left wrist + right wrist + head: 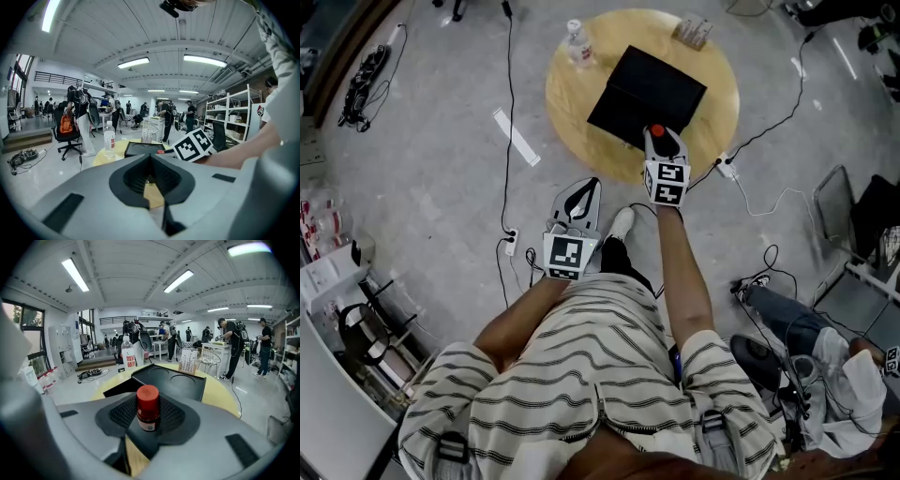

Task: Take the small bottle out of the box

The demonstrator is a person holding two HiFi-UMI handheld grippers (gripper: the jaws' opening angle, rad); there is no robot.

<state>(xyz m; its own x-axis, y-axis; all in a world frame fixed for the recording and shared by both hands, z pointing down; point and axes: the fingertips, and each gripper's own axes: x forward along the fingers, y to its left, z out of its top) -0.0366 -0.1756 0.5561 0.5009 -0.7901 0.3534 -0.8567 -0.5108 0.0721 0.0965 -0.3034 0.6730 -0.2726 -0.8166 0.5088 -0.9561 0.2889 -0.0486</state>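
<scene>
**Hand-held grippers.** The right hand-held gripper [662,139] is extended over the near edge of the counter [572,103]. Its jaws are clamped on the small bottle [148,408], which stands upright between the pads with its red cap above them. The left hand-held gripper [584,192] is held low, near my operator's body and short of the counter. Its jaw tips meet and nothing is between them.

**Task item.** The small bottle sits over the near edge of the box [654,89]. From my feeds I cannot tell whether its base is fully clear of that edge. The box is black and lies open, and its tray shows two round recesses.

**Surface.** The counter is a round wooden top.
- The box occupies its centre.
- A clear water bottle [578,44] stands at the far left edge.
- A small card stand [692,31] stands at the far right edge.

**Room.**
- The floor [441,206] is grey concrete and crossed by black cables [508,112].
- A white strip [517,137] lies left of the counter.
- A power strip [724,166] lies just right of the counter.
- The left gripper view shows white shelving [229,117] on the right, ceiling strip lights [133,63], an office chair [65,136] and several people standing in the far part of the hall.
</scene>
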